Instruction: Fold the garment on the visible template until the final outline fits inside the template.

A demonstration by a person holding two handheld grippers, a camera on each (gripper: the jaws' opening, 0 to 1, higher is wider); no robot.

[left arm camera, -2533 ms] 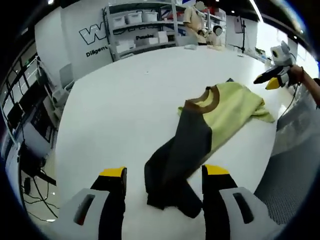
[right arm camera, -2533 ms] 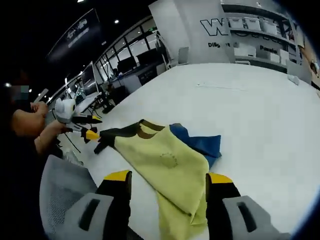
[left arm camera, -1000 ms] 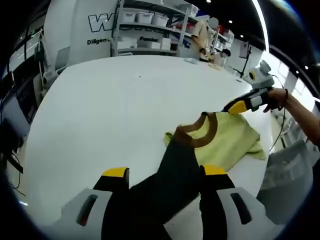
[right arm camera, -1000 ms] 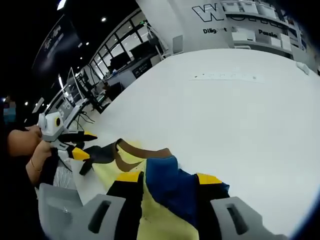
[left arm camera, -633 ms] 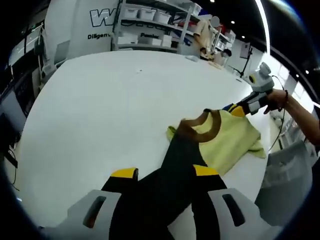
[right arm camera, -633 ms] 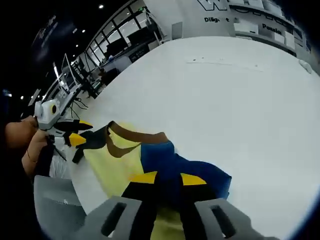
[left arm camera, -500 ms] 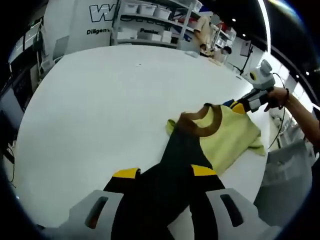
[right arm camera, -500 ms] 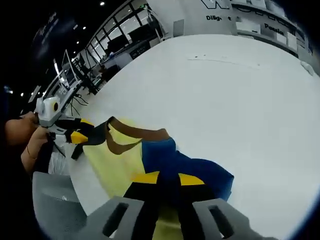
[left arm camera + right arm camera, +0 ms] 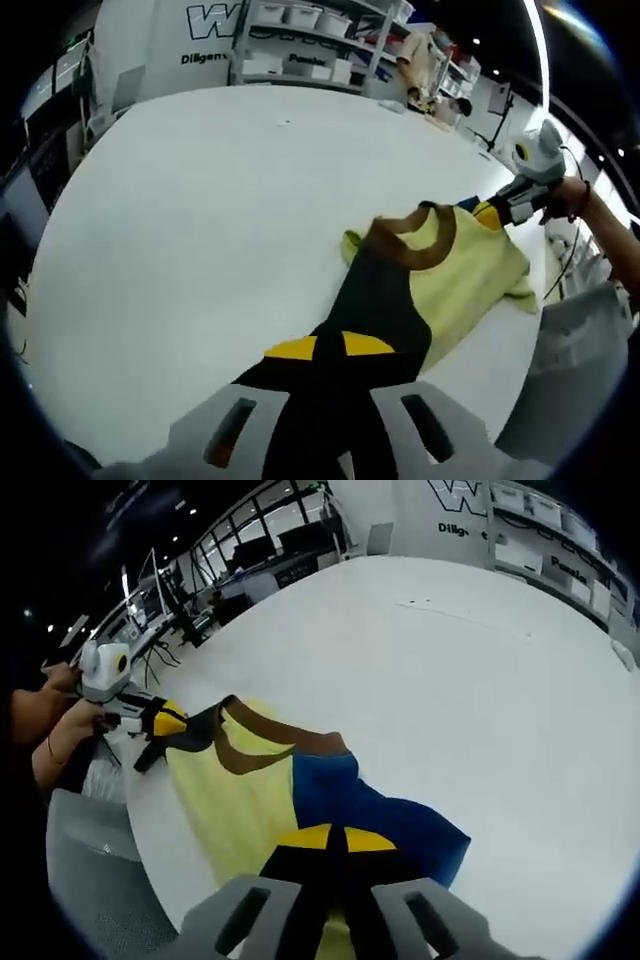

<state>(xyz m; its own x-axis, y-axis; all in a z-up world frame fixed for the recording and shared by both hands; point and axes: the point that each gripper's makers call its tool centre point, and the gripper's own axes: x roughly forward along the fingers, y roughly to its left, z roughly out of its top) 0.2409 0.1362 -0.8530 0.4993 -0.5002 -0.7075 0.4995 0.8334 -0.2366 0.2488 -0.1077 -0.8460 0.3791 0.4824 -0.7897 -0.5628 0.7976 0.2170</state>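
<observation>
Both tools have gone from spread to pinched since 2.5 s ago: my left tool (image 9: 329, 347) now has its jaws pressed together on the dark sleeve (image 9: 375, 310) of the garment (image 9: 455, 275), and my right tool (image 9: 333, 838) is clamped the same way on the blue sleeve (image 9: 360, 805). W/ each tool holding one sleeve, the shirt lies stretched on the white worktop (image 9: 200, 200), yellow body straight ahead of the left tool, brown collar (image 9: 420, 240) beyond that and slightly lifted. From the right tool view, the yellow panel sits just left of the tips, collar further out, and the left tool (image 9: 165, 720) is at the far end on the dark sleeve. I'd judge this as the opening step: grip taken on both sleeves, fold not yet made. Next move prob calls for lifting both ends together, keeping tension even, then laying the shirt flat and square before bringing sleeves in. Can't make out any template outline on the worktop from here, so alignment is a guess. Containers: white bins (image 9: 305, 22) on the shelving (image 9: 300, 45) far beyond the left tool; contents not visible.
</observation>
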